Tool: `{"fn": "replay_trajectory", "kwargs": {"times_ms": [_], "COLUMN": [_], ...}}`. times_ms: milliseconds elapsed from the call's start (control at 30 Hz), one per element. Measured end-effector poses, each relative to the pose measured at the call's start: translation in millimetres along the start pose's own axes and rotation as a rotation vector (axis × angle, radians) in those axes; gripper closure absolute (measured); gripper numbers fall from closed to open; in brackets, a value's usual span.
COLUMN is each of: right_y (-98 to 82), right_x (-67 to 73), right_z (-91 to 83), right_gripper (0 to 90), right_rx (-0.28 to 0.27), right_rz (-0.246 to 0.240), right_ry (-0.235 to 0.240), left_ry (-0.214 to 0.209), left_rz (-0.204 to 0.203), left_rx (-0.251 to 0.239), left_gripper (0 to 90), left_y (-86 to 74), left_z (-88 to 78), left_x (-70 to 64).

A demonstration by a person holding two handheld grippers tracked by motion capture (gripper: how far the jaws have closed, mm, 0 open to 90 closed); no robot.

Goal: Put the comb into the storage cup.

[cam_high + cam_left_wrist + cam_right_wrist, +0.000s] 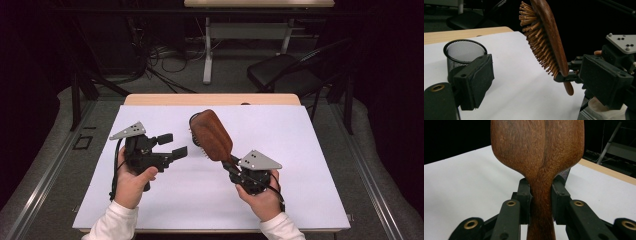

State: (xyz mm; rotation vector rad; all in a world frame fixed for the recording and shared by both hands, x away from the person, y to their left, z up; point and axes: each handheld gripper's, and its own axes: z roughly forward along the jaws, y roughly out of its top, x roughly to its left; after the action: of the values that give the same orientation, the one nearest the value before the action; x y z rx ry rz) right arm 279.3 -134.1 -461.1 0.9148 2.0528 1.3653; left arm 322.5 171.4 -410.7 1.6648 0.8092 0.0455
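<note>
A brown wooden hairbrush (pixel 212 134) is held up over the white sheet, tilted, its bristles (pixel 537 37) facing my left gripper. My right gripper (pixel 233 163) is shut on the brush's handle (pixel 541 202), one pad pressing on each side just below the head. My left gripper (pixel 170 146) is held left of the brush, pointing toward it, open with nothing between its pads (pixel 477 80). A black wire-mesh cup (pixel 464 51) stands upright on the sheet behind the brush, and its edge (pixel 565 173) peeks out beside the brush's head.
A white sheet (pixel 300 150) covers most of the wooden table (pixel 165 99). Beyond the far edge stand a black chair (pixel 285 72) and another table's white legs (pixel 207 50), with cables on the floor (pixel 165 62).
</note>
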Motion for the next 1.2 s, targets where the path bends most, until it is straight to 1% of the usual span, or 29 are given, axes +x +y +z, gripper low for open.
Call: {"fn": "replay_trajectory", "kwargs": {"times_ms": [133, 300, 533, 667, 900, 1033, 1200], "right_y": [-0.1, 0.1, 0.5, 0.8, 0.8, 0.7, 0.8], "right_x": [0.6, 0.8, 1.8, 3.0, 4.8, 5.5, 6.8], "right_z": [0.1, -0.1, -0.4, -0.3, 0.0, 0.2, 0.5], "right_gripper": [72.4, 72.4, 72.3, 72.3, 72.4, 72.3, 72.3], "right_rx": [-0.001, -0.005, -0.009, -0.011, -0.014, -0.017, -0.018], "right_rz": [-0.002, -0.001, -0.004, -0.007, -0.01, -0.013, -0.015], "right_ry": [0.001, -0.001, 0.001, 0.003, 0.006, 0.006, 0.008], "left_ry": [-0.016, -0.031, -0.047, -0.054, -0.051, -0.05, -0.051], "left_rz": [-0.018, -0.021, -0.037, -0.034, -0.032, -0.042, -0.041], "left_rx": [0.004, 0.02, 0.036, 0.041, 0.059, 0.06, 0.07], "left_gripper": [11.7, 11.5, 11.5, 11.5, 11.5, 11.5, 11.5], "left_y": [3.2, 6.7, 10.0, 11.5, 14.8, 15.9, 16.1], "left_z": [7.4, 17.2, 30.7, 37.2, 48.4, 53.4, 60.8], "left_x": [-1.1, -4.0, -5.5, -7.7, -8.9, -8.6, -9.4]}}
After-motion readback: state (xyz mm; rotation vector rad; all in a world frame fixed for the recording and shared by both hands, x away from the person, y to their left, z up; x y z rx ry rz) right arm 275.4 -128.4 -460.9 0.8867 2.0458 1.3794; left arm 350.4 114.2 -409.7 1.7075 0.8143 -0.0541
